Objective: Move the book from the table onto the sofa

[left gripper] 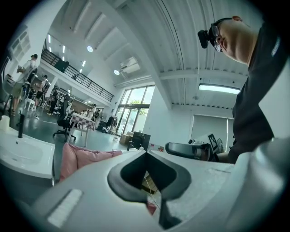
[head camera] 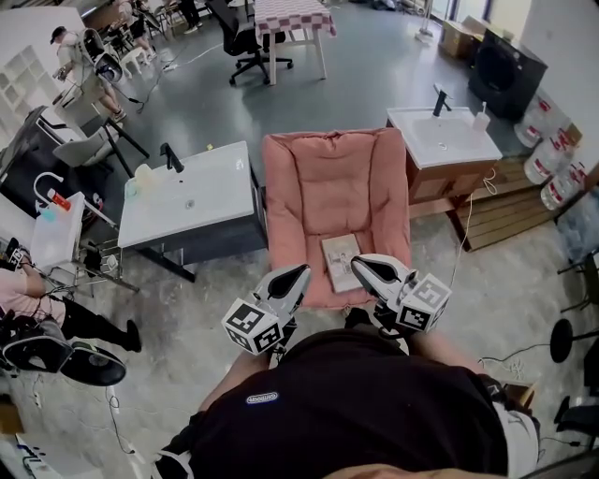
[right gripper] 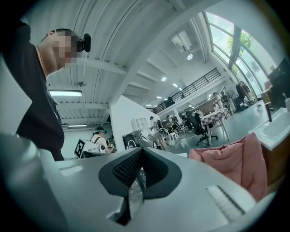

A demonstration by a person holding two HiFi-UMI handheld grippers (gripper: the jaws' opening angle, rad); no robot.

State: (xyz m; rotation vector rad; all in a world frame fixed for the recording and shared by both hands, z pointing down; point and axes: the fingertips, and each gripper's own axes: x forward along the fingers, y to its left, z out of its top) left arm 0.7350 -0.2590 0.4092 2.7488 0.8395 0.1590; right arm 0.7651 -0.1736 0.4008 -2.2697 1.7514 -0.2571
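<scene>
— Holding anything, were you?
— No. Your left hand-held gripper (head camera: 299, 272) and right hand-held gripper (head camera: 359, 264) were pressed together, empty. Just beyond, the book (head camera: 341, 261) lay flat on the sofa (head camera: 328, 178). It looked thin, light, fairly stiff; its near edge suited a pinch.

Big robot-test lab in a tall hall, not a real home. Grey concrete floor (head camera: 374, 84) w/ loose cables (head camera: 510, 353) at 4 o'clock. Home bits stand about like props: pink sofa (head camera: 335, 201) in the middle, 2 sinks on stands, one (head camera: 187, 196) at 9 and one (head camera: 440, 136) at 2, no walls by them. Checked table (head camera: 292, 17) + office chair (head camera: 245, 37) at 12. Water jugs (head camera: 547, 154) & wood pallets (head camera: 505, 210) at 3. People w/ gear (head camera: 80, 65) at 10. Left gripper view: high roof (left gripper: 149, 41), upstairs balcony (left gripper: 77, 77), big windows (left gripper: 133, 102).
</scene>
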